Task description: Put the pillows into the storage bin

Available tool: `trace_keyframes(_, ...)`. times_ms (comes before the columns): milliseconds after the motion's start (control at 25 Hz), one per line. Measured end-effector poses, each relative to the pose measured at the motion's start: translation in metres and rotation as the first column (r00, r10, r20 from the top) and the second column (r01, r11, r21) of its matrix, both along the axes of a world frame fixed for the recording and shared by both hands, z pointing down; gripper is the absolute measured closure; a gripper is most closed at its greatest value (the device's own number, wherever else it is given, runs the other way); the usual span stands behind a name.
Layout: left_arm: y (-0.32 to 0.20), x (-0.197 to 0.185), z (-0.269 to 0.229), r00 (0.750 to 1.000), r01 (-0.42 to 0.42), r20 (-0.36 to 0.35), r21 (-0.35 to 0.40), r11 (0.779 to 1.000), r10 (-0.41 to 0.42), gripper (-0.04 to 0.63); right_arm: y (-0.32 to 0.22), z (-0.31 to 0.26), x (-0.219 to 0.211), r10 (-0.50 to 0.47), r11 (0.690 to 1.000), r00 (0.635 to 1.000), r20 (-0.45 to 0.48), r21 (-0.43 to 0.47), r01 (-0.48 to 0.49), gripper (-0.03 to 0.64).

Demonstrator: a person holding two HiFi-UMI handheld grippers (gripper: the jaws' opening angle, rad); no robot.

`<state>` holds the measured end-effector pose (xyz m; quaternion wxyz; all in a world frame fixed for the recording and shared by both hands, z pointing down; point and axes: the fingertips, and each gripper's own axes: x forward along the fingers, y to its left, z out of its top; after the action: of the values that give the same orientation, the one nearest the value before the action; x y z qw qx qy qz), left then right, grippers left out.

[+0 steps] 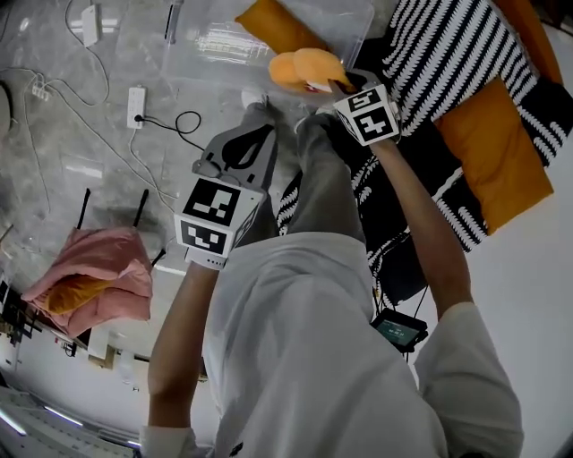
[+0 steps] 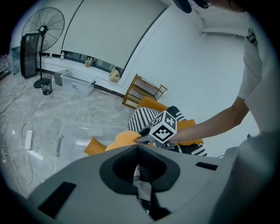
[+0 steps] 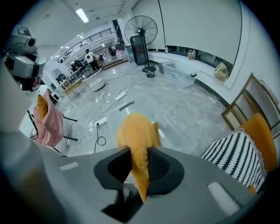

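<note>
- The right claw (image 3: 139, 162) is pinching an orange pillow (image 3: 136, 133) by one edge. Its jaws are standing narrow, with a fold of the fabric squeezed between the pads and a thin corner poking back past them.
- Most of the pillow is bulging out in front of that claw's tips, hanging free and resting on nothing.
- The clear storage bin (image 1: 192, 67) is lying on the floor just ahead of and below the right claw. A second orange pillow (image 1: 271, 24) is sitting inside it, at the end farther from the claw.
- The left claw (image 2: 139, 161) is staying out of the grip: its jaws are pressed together with nothing between them, and it is hanging near the right claw's side, pointing toward the same bin.
- Judging by the way it is puckering at the pads, the pillow is behaving as soft, light and springy. It is not looking fragile or slippery, though a shallow pinch could be letting the cover slide.
- A hold on an edge or corner, where the fabric is bunching thin, is looking best; the plump middle is probably too thick for these jaws.
- A third orange pillow (image 1: 498, 152) is lying on black-and-white striped cushions (image 1: 448, 49), well off to the right claw's outer side, apparently waiting its turn.
</note>
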<state>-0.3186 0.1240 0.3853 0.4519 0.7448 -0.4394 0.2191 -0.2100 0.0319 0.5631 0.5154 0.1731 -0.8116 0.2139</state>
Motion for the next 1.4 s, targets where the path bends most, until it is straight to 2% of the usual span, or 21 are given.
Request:
trace_keyframes(320, 0.005, -0.025, 0.016, 0.999, 0.044, 0.004, -0.024, 0.999, -0.044, 0.588, 0.008, 0.079, -0.033, 0.009, 0.997, 0.998, -0.065, -0.072, -0.014, 0.526)
trace_keyframes(480, 0.013, -0.033, 0.027, 0.998, 0.062, 0.007, -0.043, 0.997, -0.061, 0.588, 0.009, 0.109, -0.048, 0.035, 0.995, 0.997, -0.063, -0.090, -0.041, 0.520)
trace_keyframes(600, 0.019, -0.035, 0.031, 0.998, 0.064, 0.005, -0.060, 0.996, -0.064, 0.588, 0.010, 0.125, -0.061, 0.019, 0.995, 0.996, -0.082, -0.091, -0.027, 0.474)
trace_keyframes(680, 0.021, -0.035, 0.030, 0.998, 0.060, 0.000, -0.056, 0.997, -0.060, 0.588, 0.012, 0.128, -0.067, 0.004, 0.992, 0.994, -0.110, -0.127, -0.018, 0.437)
trace_keyframes(800, 0.024, -0.031, 0.027, 0.999, 0.041, -0.005, -0.053, 0.998, -0.041, 0.588, 0.017, 0.122, -0.069, 0.034, 0.983, 0.993, -0.114, -0.174, -0.054, 0.425)
trace_keyframes(1000, 0.018, -0.016, 0.027, 1.000, -0.001, -0.010, -0.043, 0.999, 0.001, 0.588, 0.014, 0.104, -0.049, 0.193, 0.955, 0.981, -0.029, -0.225, -0.195, 0.417)
trace_keyframes(1240, 0.013, 0.005, 0.031, 0.997, -0.079, -0.003, -0.030, 0.996, 0.079, 0.588, 0.022, 0.084, -0.006, 0.299, 0.936, 0.953, 0.051, -0.212, -0.282, 0.417)
trace_keyframes(1400, 0.011, 0.038, 0.028, 0.992, -0.128, 0.007, -0.021, 0.992, 0.128, 0.588, 0.028, 0.066, 0.035, 0.373, 0.915, 0.924, 0.085, -0.196, -0.351, 0.419)
